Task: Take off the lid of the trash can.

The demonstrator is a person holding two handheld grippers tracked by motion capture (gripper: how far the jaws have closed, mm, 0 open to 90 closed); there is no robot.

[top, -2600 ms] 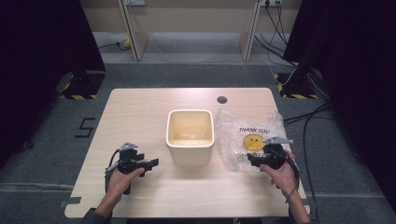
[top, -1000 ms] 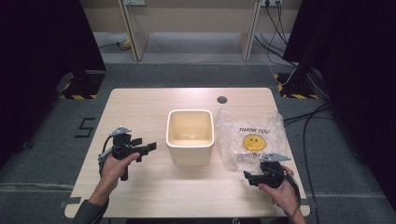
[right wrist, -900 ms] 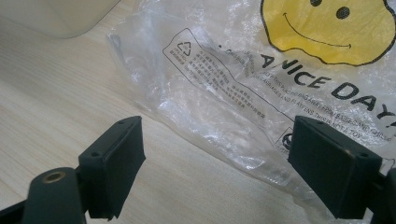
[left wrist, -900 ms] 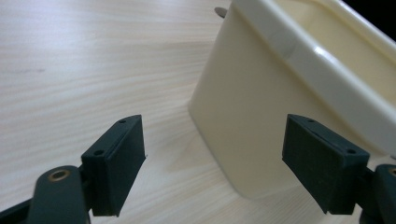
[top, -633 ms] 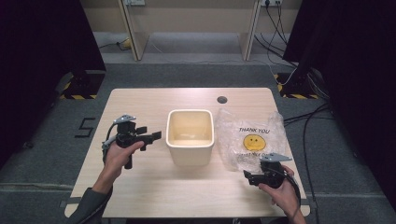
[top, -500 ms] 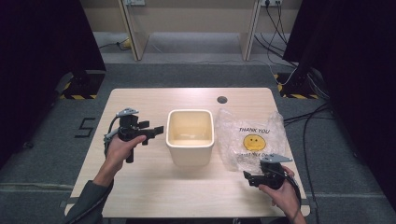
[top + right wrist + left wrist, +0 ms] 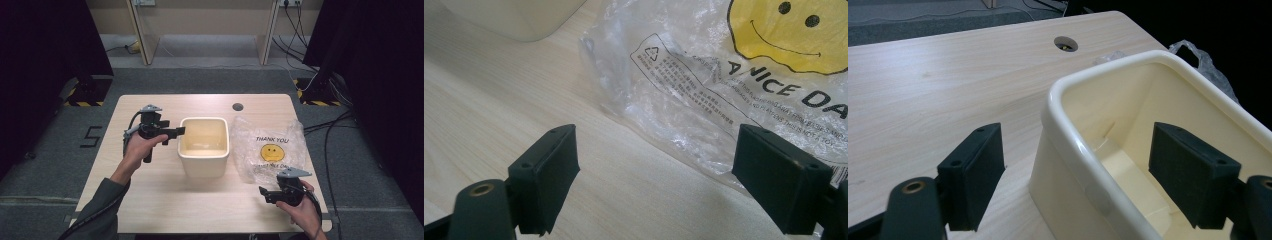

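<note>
Table [image 7: 150,200]: pale wood, with a round cable hole [image 7: 238,107] near the far edge.

Cream bin [image 7: 204,145]: sits at the table's centre, upright and open-topped. The high view gives its square outline with rounded corners. The left gripper view adds what that one lacks: a thick, glossy rolled rim [image 7: 1083,150] and a smooth interior down to the floor, with nothing lying in the part seen.

Plastic bag [image 7: 270,150]: clear, crumpled flat on the table, just to the right of the bin. The high view reads "THANK YOU" over a yellow smiley. The right gripper view shows its near edge close up: a recycling triangle, a block of small print too fine to read, and part of "A NICE DA".

Left gripper [image 7: 172,133]: held above the table at the bin's left wall. Its jaws are spread wide and straddle the near rim, one outside, one over the interior; they grip nothing.

Right gripper [image 7: 267,194]: low at the near right, beside the bag's near edge. Its jaws are wide apart, nothing between them but table and bag edge.
</note>
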